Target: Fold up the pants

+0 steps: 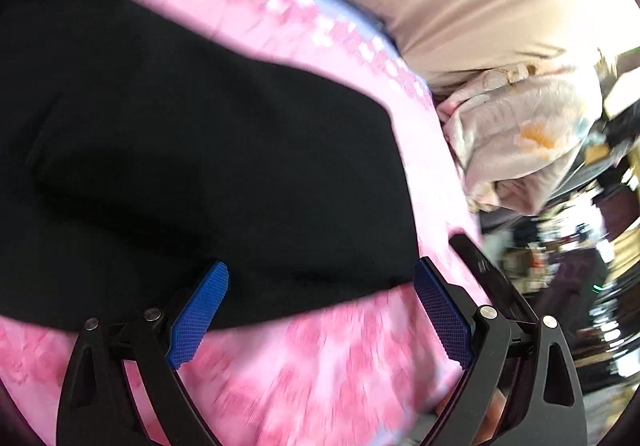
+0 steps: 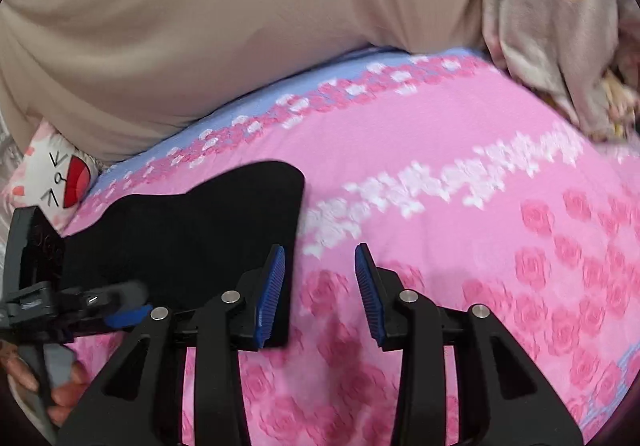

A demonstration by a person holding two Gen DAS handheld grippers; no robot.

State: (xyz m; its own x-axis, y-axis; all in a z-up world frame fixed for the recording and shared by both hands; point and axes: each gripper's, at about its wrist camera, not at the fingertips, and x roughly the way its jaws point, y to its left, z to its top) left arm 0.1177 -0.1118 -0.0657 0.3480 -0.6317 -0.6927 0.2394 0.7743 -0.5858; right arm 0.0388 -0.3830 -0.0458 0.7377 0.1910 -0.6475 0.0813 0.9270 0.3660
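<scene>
The black pants point(image 1: 200, 145) lie folded flat on a pink rose-print bedsheet point(image 1: 320, 374). My left gripper point(image 1: 320, 268) hovers over their near edge, jaws wide open, nothing pinched between the blue pads point(image 1: 200, 318). In the right wrist view the pants point(image 2: 192, 230) lie at lower left, and my right gripper point(image 2: 320, 248) sits just past their right edge over the bare sheet point(image 2: 440, 125). Its jaws stand partly open with only sheet showing between them. The left gripper point(image 2: 120, 314) shows blurred at that view's left edge, above the pants, with a hand point(image 2: 60, 386) behind it.
A beige bed cover point(image 2: 240, 25) rises behind the sheet. A crumpled pale floral blanket point(image 1: 520, 133) lies at the sheet's right end. A small cat-face cushion point(image 2: 52, 181) sits at the far left. Cluttered room beyond the bed's edge point(image 1: 580, 246).
</scene>
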